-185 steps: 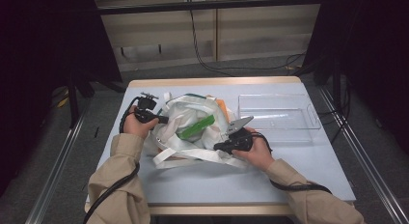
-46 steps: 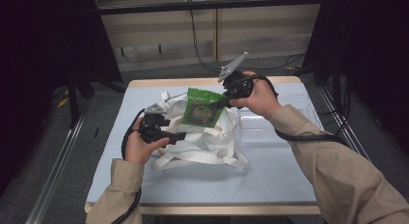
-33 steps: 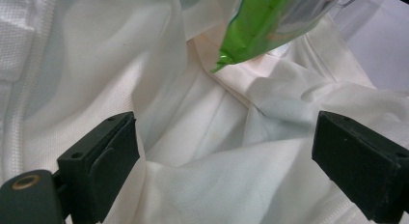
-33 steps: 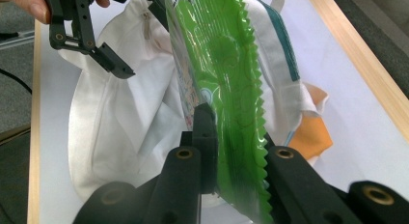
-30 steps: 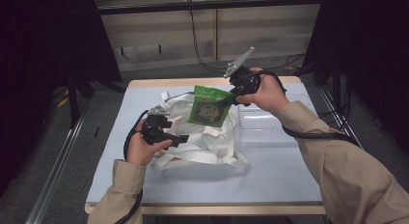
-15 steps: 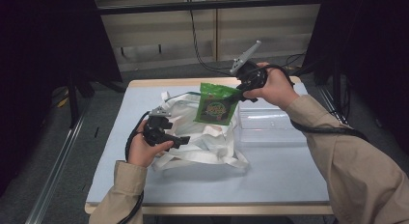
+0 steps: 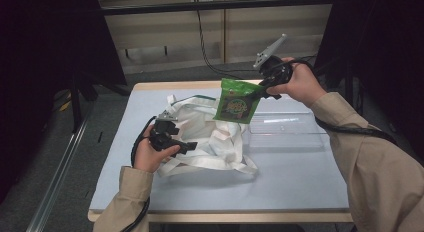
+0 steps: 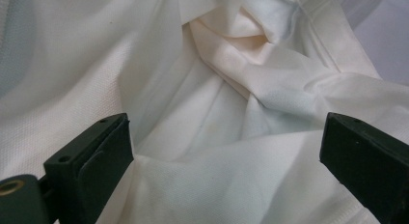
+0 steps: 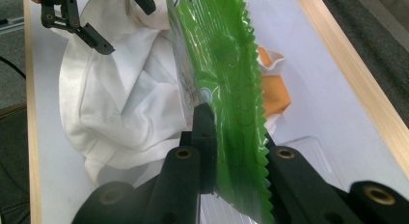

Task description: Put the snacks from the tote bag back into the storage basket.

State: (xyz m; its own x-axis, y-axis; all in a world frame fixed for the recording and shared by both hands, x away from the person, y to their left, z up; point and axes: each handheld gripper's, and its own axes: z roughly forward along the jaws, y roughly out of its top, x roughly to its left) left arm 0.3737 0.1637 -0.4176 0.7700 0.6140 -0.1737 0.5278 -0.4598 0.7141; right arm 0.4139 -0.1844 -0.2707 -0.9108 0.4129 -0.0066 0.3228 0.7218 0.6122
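Right tool (image 7: 264, 85) clenched on the top corner of a green snack packet (image 7: 237, 100), raised above the counter (image 7: 280, 187). Packet hung clear of the surface, between a white cloth bag (image 7: 210, 137) and a clear plastic tray (image 7: 290, 127), over the tray's near-left end as seen from the high view. In the right gripper view, both black jaws pressed flat against the packet's serrated edge (image 9: 226, 89), with the film standing upright between them. Beyond it in that view, something orange (image 9: 274, 84) lay half hidden by the packet, at the far edge of the bag; could not tell what it was.

Left tool (image 7: 172, 138) rested low at the bag's left side, held in a hand (image 7: 149, 154) with a tan sleeve. Jaws spread wide apart in the left gripper view, released, with crumpled white fabric (image 8: 217, 113) lying between and under them; could not tell whether the pads touched the cloth. Bag slumped on the counter, mouth open, straps (image 7: 220, 164) trailing toward the near edge. Tray sat on the counter just beside the bag, toward the right.
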